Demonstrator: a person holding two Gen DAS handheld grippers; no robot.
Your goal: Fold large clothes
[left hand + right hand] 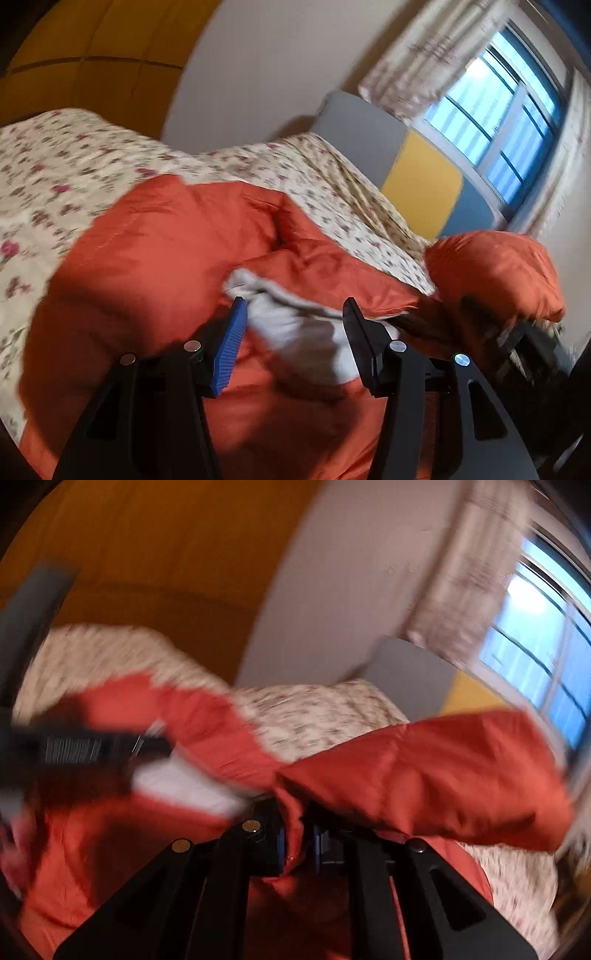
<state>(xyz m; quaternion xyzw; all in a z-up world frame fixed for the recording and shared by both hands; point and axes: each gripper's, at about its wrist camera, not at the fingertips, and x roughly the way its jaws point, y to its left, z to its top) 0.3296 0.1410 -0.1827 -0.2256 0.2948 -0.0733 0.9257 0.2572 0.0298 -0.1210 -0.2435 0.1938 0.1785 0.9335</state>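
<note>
Floral bedspread [74,177] under orange jacket [147,258], window [509,122] behind

We see daylight entering through the window [509,122] at the right, its panes blown out to a pale blue-white glare in both views. The room itself is dim and warm, and soft shadows pool in the folds of the orange jacket [177,258]. The left wrist view is mildly smeared; the right wrist view is heavily motion-blurred, so the floral bedspread [314,720] dissolves into streaks. Fisheye curvature bends the walls, and the corners go black.
</note>
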